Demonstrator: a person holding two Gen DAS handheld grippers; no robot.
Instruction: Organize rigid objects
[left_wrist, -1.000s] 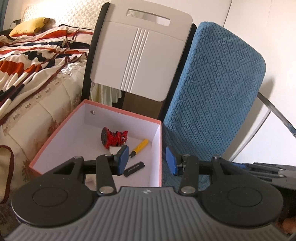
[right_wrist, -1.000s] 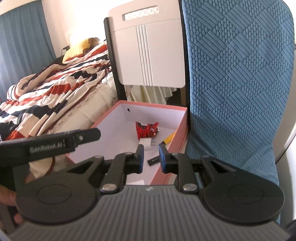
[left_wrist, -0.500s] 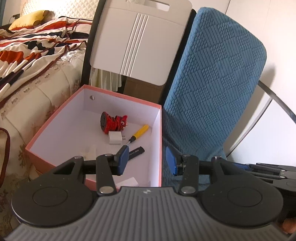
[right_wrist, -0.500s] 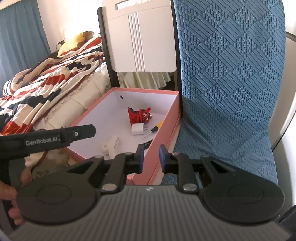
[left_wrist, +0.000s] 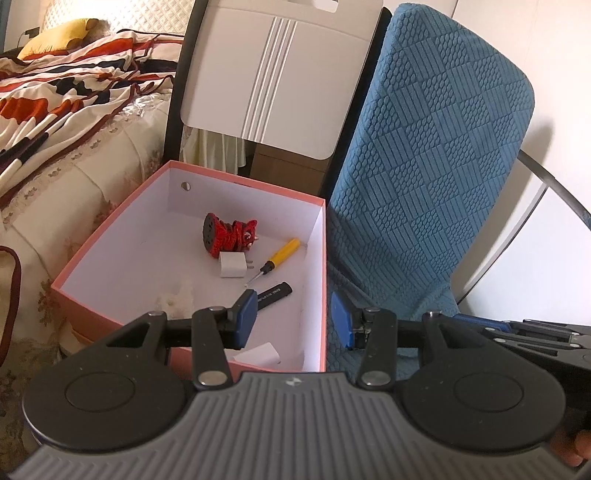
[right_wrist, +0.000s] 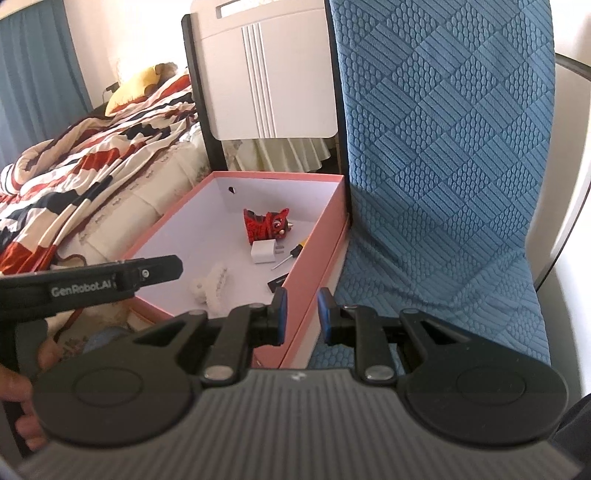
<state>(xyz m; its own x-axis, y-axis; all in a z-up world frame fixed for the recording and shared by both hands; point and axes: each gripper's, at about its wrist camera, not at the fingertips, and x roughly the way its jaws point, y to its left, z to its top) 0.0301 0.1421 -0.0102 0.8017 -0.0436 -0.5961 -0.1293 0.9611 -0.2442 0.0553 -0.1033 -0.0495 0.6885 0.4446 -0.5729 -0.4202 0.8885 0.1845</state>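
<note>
At left lies the bed (left_wrist: 66, 122); beside it the pink box (left_wrist: 110, 254) holds a white fluffy piece (left_wrist: 177, 299), a red figure (left_wrist: 229, 236), a charger (left_wrist: 233, 265), a screwdriver (left_wrist: 275, 258) and a black stick (left_wrist: 275, 291). The left gripper (left_wrist: 291, 314) hovers over the box's near right corner, spread wide and empty; the right gripper (right_wrist: 300, 314) hangs above the right wall, narrowly parted, empty. Judging by this, a drop looks done, and the next move calls for finding another loose item beyond the chair (left_wrist: 424, 184).

A blue textured chair (left_wrist: 424, 177) stood beside a white panelled chair back (left_wrist: 273, 70). Left lay a bed with a striped quilt (right_wrist: 74, 177) and perhaps a yellow pillow (left_wrist: 51, 40); blue curtains (right_wrist: 33, 74) hung behind.
</note>
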